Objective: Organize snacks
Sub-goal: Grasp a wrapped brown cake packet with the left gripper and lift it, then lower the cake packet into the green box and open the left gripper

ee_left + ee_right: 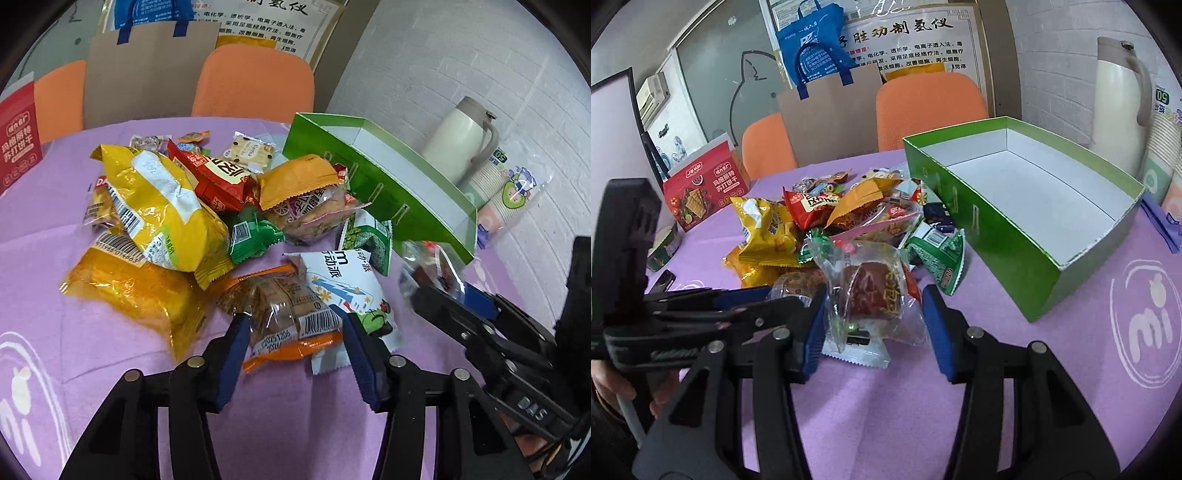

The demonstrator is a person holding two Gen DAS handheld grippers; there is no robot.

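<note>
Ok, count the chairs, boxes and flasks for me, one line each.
Chairs: 2
Boxes: 2
Flasks: 1
Total: 5

One green box (1008, 236), two orange chairs (931, 107), one thermos (1119, 103)

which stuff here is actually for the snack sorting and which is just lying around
For the job: the snack pile, the clear-wrapped cake between the right gripper fingers, the orange-edged pastry pack at the left gripper, the empty green box.

Lying about: thermos, paper cups, red cracker box, brown paper bag.
</note>
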